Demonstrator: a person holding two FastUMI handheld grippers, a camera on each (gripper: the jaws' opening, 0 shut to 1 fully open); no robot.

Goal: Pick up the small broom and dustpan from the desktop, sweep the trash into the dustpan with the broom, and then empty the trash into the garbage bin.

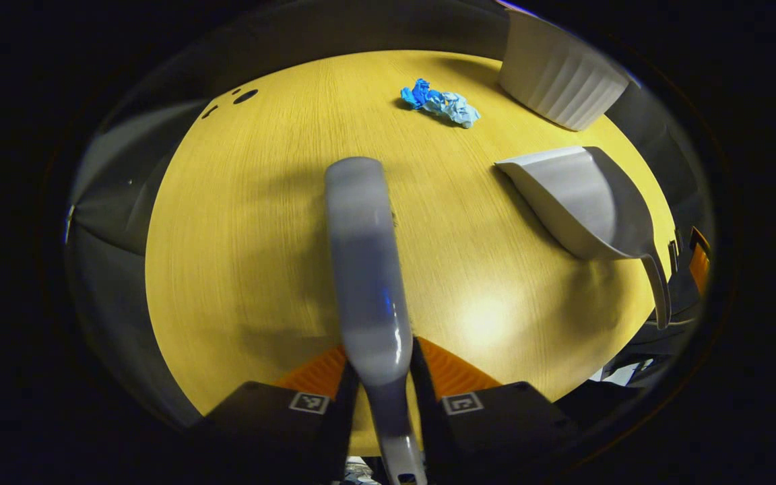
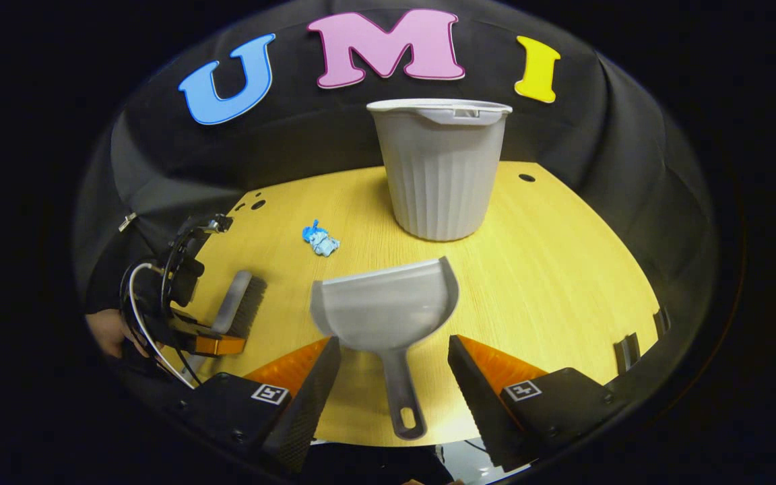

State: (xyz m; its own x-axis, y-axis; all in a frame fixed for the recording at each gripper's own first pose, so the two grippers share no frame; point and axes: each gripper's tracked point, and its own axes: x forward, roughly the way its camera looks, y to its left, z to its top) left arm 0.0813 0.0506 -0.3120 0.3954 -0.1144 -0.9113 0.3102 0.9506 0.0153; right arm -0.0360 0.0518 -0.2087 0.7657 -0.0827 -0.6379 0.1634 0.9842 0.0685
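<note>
My left gripper (image 1: 382,360) is shut on the neck of the small grey broom (image 1: 361,249), which points forward over the yellow table. From the right gripper view, the broom (image 2: 240,303) stands with its bristles on the table at the left. The grey dustpan (image 2: 384,306) lies flat with its handle (image 2: 405,397) towards me, between the spread fingers of my open right gripper (image 2: 393,343), which do not touch it. The crumpled blue paper trash (image 2: 320,240) sits beyond the dustpan's left corner, also visible as trash (image 1: 440,102) in the left gripper view.
A ribbed grey garbage bin (image 2: 438,168) stands upright at the back of the table (image 2: 563,283), just behind the dustpan. Small cable holes (image 2: 526,178) mark the tabletop's far corners. A hand (image 2: 115,337) holds the left gripper at the table's left edge.
</note>
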